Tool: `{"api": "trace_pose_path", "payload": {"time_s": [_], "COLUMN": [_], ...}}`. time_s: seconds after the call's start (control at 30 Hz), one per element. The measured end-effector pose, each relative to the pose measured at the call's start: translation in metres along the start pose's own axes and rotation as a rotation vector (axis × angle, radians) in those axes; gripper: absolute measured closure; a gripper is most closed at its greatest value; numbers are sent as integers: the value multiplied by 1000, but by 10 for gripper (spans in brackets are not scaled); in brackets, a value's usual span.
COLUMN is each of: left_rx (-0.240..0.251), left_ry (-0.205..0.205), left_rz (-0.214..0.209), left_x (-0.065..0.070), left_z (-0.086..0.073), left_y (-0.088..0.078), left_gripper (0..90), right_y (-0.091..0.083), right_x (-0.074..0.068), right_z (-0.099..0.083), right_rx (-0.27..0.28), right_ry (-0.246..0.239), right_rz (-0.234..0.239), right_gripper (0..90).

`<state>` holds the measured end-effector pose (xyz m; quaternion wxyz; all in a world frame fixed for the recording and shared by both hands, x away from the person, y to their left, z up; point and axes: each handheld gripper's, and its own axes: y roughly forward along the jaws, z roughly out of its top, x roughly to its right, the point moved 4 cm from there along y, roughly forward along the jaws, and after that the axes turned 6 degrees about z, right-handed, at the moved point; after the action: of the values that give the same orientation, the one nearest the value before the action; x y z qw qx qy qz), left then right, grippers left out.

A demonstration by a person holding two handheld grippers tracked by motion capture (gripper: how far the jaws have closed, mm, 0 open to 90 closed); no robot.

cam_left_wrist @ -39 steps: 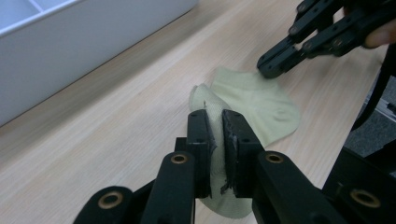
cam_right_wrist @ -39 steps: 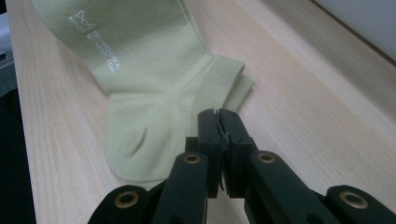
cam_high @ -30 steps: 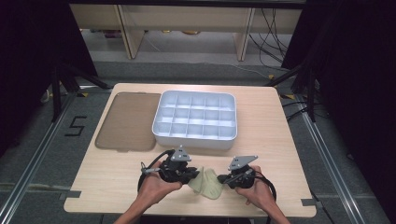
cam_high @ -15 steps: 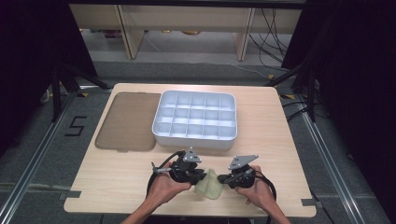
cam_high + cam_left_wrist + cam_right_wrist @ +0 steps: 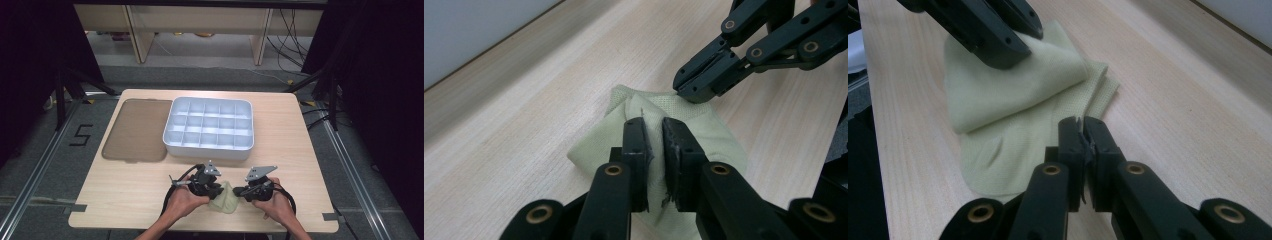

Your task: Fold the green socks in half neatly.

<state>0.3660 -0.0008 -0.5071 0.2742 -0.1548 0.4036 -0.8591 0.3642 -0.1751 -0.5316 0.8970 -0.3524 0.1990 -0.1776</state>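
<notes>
A: Right, left gripper (image 5: 653, 131) first — jaws pressed together, pinching a fold of the pale green cloth (image 5: 704, 132) near its middle. Pointing toward the right side of the table (image 5: 125, 195).

B: And the right gripper (image 5: 1082, 127)?

A: Jaws pressed together too, clamped on the cloth's edge at the side nearest that hand. Seen from the left gripper view, tip sits on the far corner of the fabric.

B: Cloth itself where?

A: Lying near the front edge of the table, roughly mid-width, between both grippers. Partly folded over, one layer doubled on another. Well apart from the white compartment tray (image 5: 209, 148) toward the back, and from the brown lid (image 5: 137, 130) at back-left.

B: Long axis?

A: Runs approx left-right along the front edge, gripper to gripper. Each hand at one end, so neither clearly nearer.

B: Next move hinges on?

A: Prob. on the two pinch points facing each other across the cloth — folding or spreading along that line. Just a guess.
</notes>
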Motion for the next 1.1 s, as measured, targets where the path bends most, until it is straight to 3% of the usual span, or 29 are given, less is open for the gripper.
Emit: {"api": "trace_pose_path", "payload": {"time_s": [0.17,0.27,0.3,0.4,0.43,0.47,0.53,0.57,0.6,0.73,0.77,0.83,0.93,1.03,1.1], "left_rx": [-21,-5,12,11,36,48,53,99,108,149,181,198,189,176,161], "left_ry": [15,-2,-32,-32,-65,-74,-79,-118,-127,-144,-160,-166,-158,-149,-126], "left_rz": [3,-18,-24,-36,-49,-59,-63,-80,-89,-106,-109,-104,-86,-67,-55], "left_x": [2,1,3,2,2,2,1,3,2,0,-2,-6,-8,-6,-2], "left_z": [0,1,1,2,4,6,7,11,12,16,15,11,4,-7,-14], "left_y": [6,5,5,2,0,-3,-4,-8,-10,-24,-31,-37,-36,-32,-28], "left_gripper": [790,760,749,705,679,679,654,654,627,603,601,613,666,749,760], "right_y": [1,0,0,0,0,0,-1,-1,-1,-3,-4,-4,-5,-15,-18], "right_x": [0,0,0,1,2,0,1,1,0,1,2,2,3,7,7], "right_z": [0,-1,-1,-1,-1,-1,-1,-1,-1,-1,-2,-2,-2,0,0], "right_rx": [4,-2,1,3,2,1,2,3,3,13,16,16,9,36,43], "right_ry": [6,22,23,12,7,31,16,16,36,39,36,33,31,31,43], "right_rz": [2,7,4,4,4,8,4,5,14,27,24,25,29,12,9], "right_gripper": [864,853,852,846,844,842,840,836,831,823,823,823,824,829,829]}}
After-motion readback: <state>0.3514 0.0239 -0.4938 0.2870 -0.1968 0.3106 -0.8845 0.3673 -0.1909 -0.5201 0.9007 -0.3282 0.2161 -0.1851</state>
